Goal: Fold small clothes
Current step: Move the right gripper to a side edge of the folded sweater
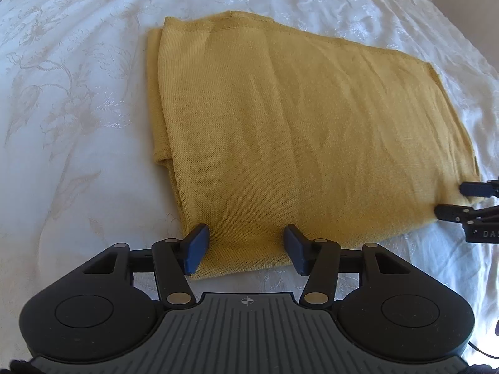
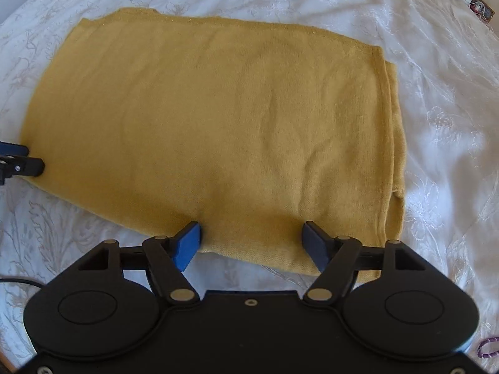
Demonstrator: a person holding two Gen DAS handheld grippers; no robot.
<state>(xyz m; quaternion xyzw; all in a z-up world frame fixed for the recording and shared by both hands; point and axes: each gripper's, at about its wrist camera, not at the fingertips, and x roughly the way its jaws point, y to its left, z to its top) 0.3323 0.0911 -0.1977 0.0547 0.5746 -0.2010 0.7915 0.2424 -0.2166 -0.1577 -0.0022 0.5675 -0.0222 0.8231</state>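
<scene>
A folded mustard-yellow knit garment lies flat on a white bedspread embroidered with a pale floral pattern. It forms a rough rectangle of several layers; the stacked edges show along its left side in the left wrist view and along its right side in the right wrist view.

The left gripper points steeply down at the near edge of the garment, toward its left corner. Its jaws stand apart, released, the two blue pads set either side of a strip of the near hem without pinching it (the cloth between them lies flat and unlifted).

The right gripper is placed the same way over the near edge, closer to the right corner. Its jaws are spread wider than the left pair, also released, with the knit fabric lying slack between the pads.

Each gripper shows at the margin of the other's view: the right one's fingertips at the right edge of the left wrist view, the left one's at the far left of the right wrist view, both at the garment's border.

A purple beaded item lies at the lower right corner of the right wrist view.
</scene>
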